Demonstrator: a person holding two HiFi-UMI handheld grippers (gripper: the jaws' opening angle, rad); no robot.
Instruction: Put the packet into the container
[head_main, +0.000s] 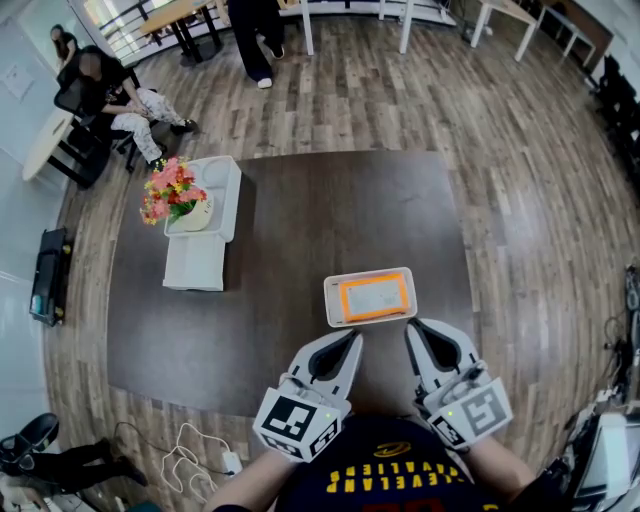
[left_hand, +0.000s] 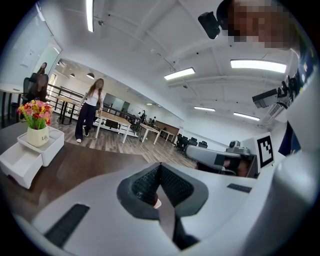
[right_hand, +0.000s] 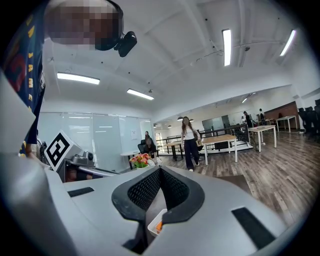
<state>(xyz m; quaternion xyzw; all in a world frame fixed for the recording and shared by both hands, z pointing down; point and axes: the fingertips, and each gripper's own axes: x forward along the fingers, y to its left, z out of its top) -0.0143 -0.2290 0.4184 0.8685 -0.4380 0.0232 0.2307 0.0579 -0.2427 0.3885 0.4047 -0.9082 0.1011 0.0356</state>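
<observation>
A white rectangular container (head_main: 369, 298) sits on the dark brown table (head_main: 300, 220), near its front edge. An orange packet (head_main: 372, 296) lies flat inside it. My left gripper (head_main: 356, 337) is shut and empty, its tip just in front of the container's left corner. My right gripper (head_main: 410, 326) is also shut and empty, its tip just in front of the right corner. In the right gripper view, a corner of the container (right_hand: 156, 223) with a bit of orange shows below the closed jaws. The left gripper view shows the jaws closed, with only a small pale patch below them.
A white stepped stand (head_main: 203, 235) with a pot of flowers (head_main: 172, 191) stands at the table's left back. A seated person (head_main: 105, 95) and a walking person (head_main: 255, 35) are beyond the table. Cables (head_main: 190, 450) lie on the wooden floor at front left.
</observation>
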